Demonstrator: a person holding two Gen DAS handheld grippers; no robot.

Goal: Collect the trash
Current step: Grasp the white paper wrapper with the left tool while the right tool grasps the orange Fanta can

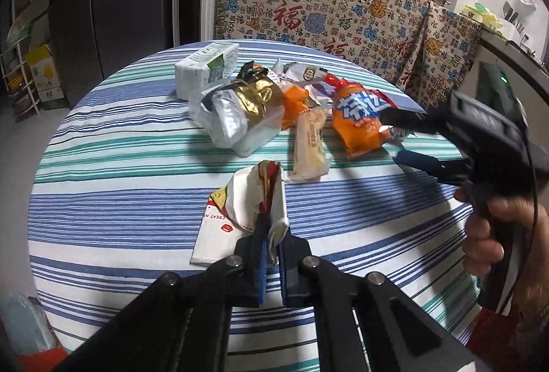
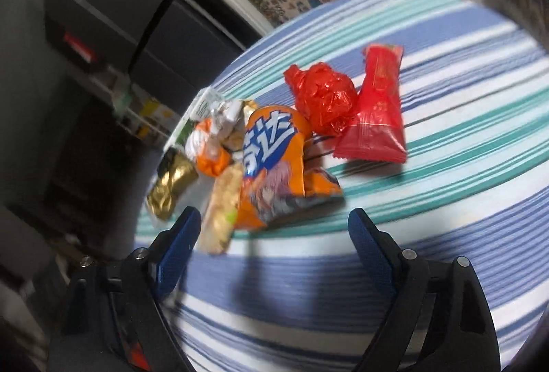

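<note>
Pinched in my left gripper point(image 1: 271, 255) is a crumpled white wrapper point(image 1: 254, 200), barely off the striped table point(image 1: 103, 200); that is all I have collected. Further right, the orange bag point(image 1: 357, 121), carton point(image 1: 206, 68) and other wrappers wait, my right gripper point(image 2: 271, 248) spread empty before them. Only its view shows the red bag point(image 2: 374, 115) and red ball point(image 2: 322, 97).

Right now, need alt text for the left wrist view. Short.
The left gripper is shut on a crumpled white and red paper wrapper above a striped tablecloth. Beyond lies a pile of wrappers, including an orange snack bag, which the right gripper approaches, jaws open.
</note>
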